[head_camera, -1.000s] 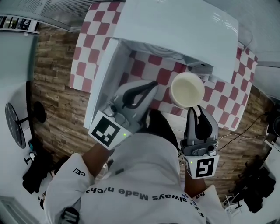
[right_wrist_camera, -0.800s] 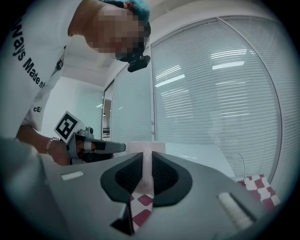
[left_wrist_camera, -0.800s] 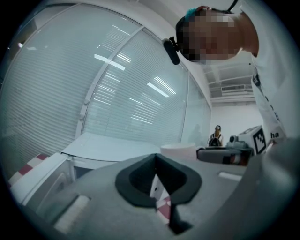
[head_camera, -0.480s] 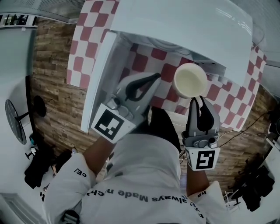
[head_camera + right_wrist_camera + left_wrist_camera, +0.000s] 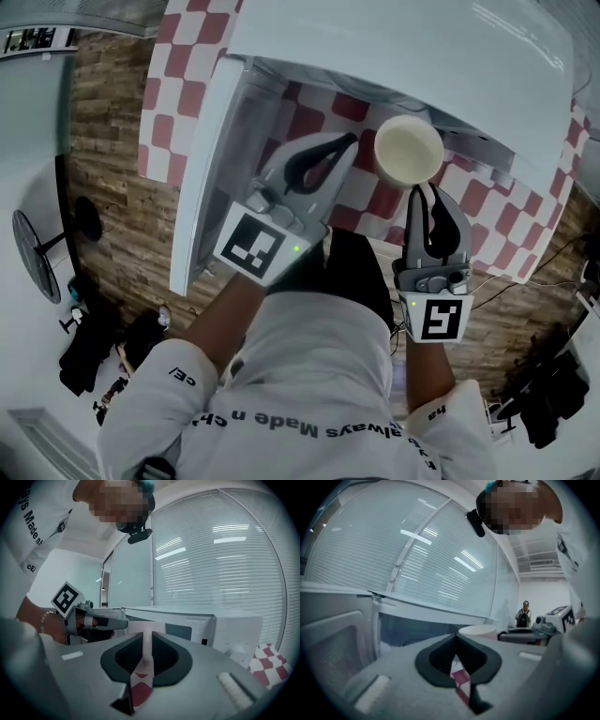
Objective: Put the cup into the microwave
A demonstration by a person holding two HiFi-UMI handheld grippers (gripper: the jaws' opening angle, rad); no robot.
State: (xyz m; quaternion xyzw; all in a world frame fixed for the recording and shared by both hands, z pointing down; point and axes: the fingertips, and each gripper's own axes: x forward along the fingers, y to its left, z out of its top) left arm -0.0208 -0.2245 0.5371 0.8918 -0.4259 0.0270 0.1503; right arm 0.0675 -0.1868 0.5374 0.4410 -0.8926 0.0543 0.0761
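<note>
Red-white checkered cloth [image 5: 157,103] below — right gripper [image 5: 422,188] clamps round cream cup [image 5: 408,148].

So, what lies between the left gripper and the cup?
Nothing: the head view shows only bare checked cloth between the left gripper and the cup held by the right gripper.

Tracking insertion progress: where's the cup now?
Head view, right of centre: the cup, pinched by its wall in the right gripper, hangs at the open microwave's mouth, just right of the left gripper.
</note>
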